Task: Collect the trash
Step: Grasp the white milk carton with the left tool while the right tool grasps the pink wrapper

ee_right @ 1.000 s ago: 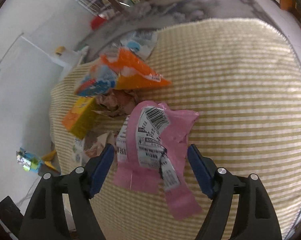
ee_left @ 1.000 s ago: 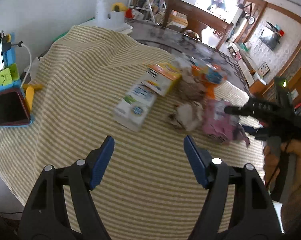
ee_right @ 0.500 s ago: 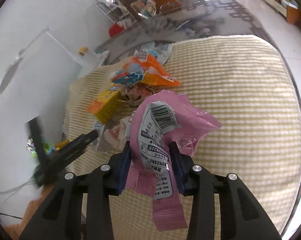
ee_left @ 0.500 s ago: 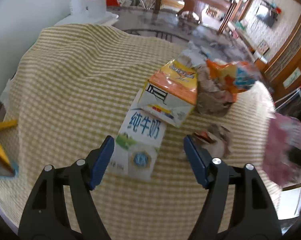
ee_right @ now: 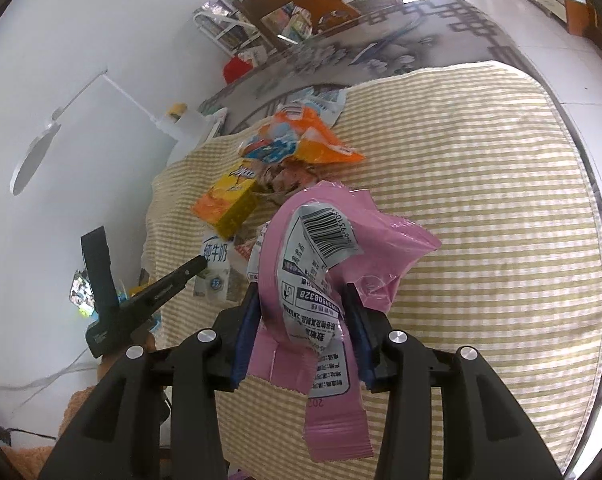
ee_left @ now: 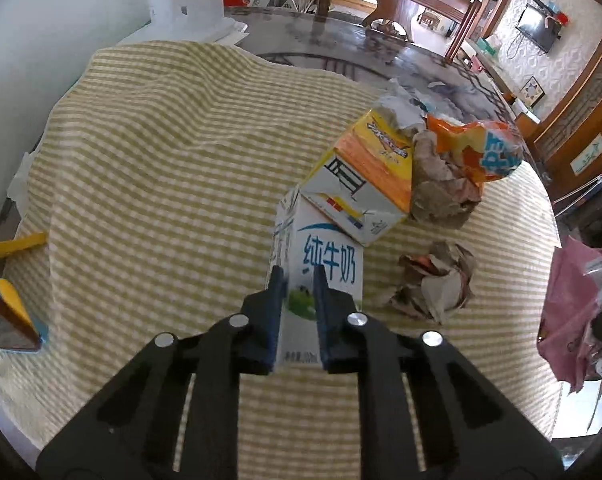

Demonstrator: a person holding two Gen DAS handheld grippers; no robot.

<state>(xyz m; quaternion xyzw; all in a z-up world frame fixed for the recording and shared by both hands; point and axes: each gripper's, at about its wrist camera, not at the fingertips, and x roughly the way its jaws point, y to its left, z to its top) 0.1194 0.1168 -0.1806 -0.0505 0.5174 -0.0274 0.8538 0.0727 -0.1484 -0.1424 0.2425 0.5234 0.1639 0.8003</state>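
The left gripper (ee_left: 299,280) has its two blue jaws squeezed narrow on the near end of the white milk box (ee_left: 321,268), low in the middle of the left view. The box lies flat on the striped cloth (ee_left: 161,160), and its long side runs straight away from the jaws, up the frame. Its far end touches the orange and yellow box (ee_left: 365,176), which seems to rest a little on top of it. So I think a pull back and up has to slide the milk box out from under that one.

The right gripper (ee_right: 303,312) holds the pink wrapper (ee_right: 341,248) tight between its jaws, in the middle of the right view, lifted off the cloth.

The left view shows two crumpled paper balls (ee_left: 433,284) beside the boxes, and the orange chip bag (ee_left: 477,148) at upper right. The right view shows the left tool from the side, at lower left, reaching to the milk box; the wrapper hides much of the pile.
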